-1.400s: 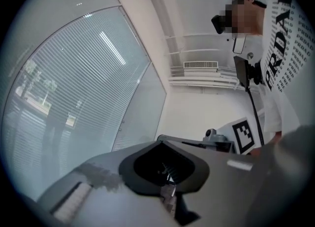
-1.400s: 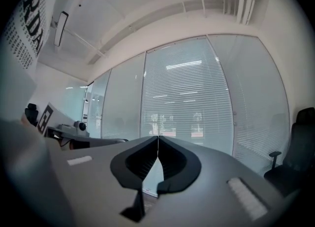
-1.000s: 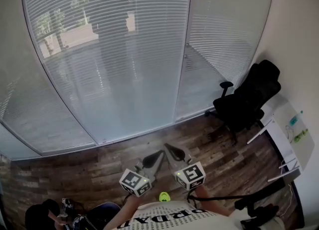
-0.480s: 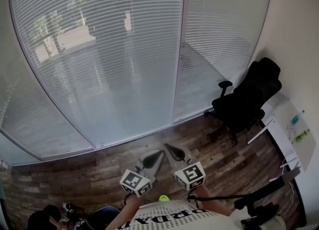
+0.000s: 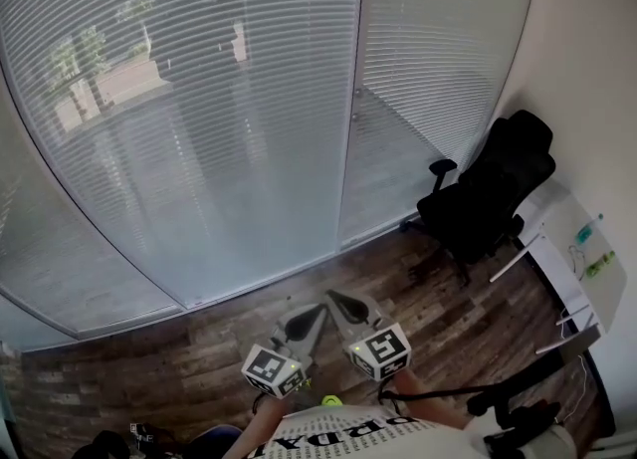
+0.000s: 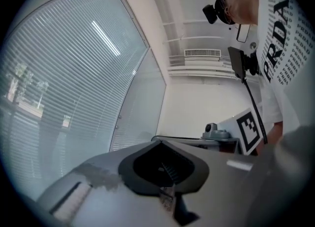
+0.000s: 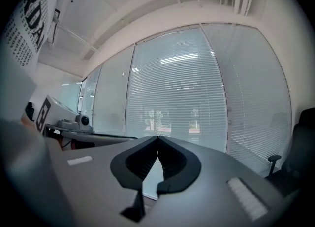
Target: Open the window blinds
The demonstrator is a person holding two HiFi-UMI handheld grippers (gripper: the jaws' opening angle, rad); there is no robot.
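Note:
Closed white slatted blinds (image 5: 199,118) cover the tall glass panels ahead, and a second blind panel (image 5: 438,49) hangs right of the frame post. Trees and pavement show faintly through the slats. The blinds also fill the left gripper view (image 6: 64,83) and the right gripper view (image 7: 177,98). My left gripper (image 5: 318,312) and right gripper (image 5: 333,297) are held side by side low in the head view, pointing level at the window, well short of it. Both stand shut with nothing between the pads, as the left gripper (image 6: 160,142) and right gripper (image 7: 158,138) views show.
A black office chair (image 5: 488,198) stands at the right near the window corner. A white desk (image 5: 577,248) runs along the right wall. The floor (image 5: 199,357) is dark wood planks. A dark object (image 5: 109,442) lies at the bottom left.
The window has come closer and fills more of the head view. The dark things at the bottom left have slid almost out of frame. Both grippers keep their place in the view, still shut.

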